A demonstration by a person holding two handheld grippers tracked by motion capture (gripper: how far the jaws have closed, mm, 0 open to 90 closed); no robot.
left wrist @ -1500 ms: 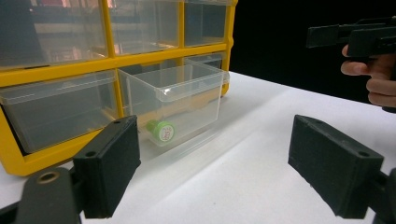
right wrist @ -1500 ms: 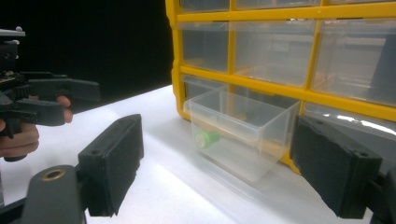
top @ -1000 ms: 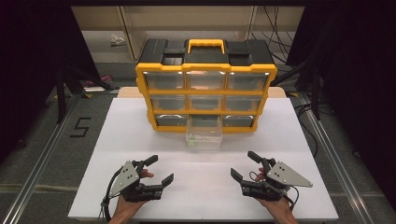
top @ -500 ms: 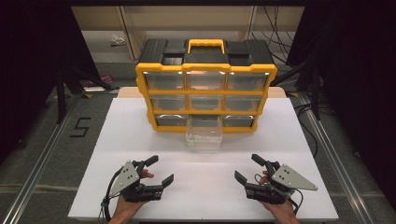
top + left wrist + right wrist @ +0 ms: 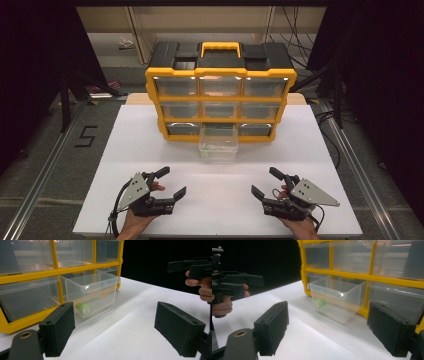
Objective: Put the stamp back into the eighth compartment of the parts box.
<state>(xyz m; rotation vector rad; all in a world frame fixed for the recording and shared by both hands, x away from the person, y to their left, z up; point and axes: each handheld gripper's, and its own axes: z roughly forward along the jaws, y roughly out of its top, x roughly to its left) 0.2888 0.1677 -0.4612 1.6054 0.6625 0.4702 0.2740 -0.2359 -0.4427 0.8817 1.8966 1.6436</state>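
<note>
White rectangular table top [image 5: 150, 150]: bears all items. Yellow-and-black plastic organiser cabinet with nine clear drawers [image 5: 220, 95]: upright at the far middle. Clear plastic drawer [image 5: 218, 142]: bottom row, centre, pulled out toward the person. Left gripper [image 5: 172, 183]: near edge, left, jaws wide apart, holding nothing. Right gripper [image 5: 266, 182]: near edge, right, jaws wide apart, holding nothing. Small green cylinder with a round labelled end [image 5: 84, 308]: lying on its side inside the open drawer

A black "5" [image 5: 86, 136] is marked on the floor [image 5: 45, 150] left of the table.
</note>
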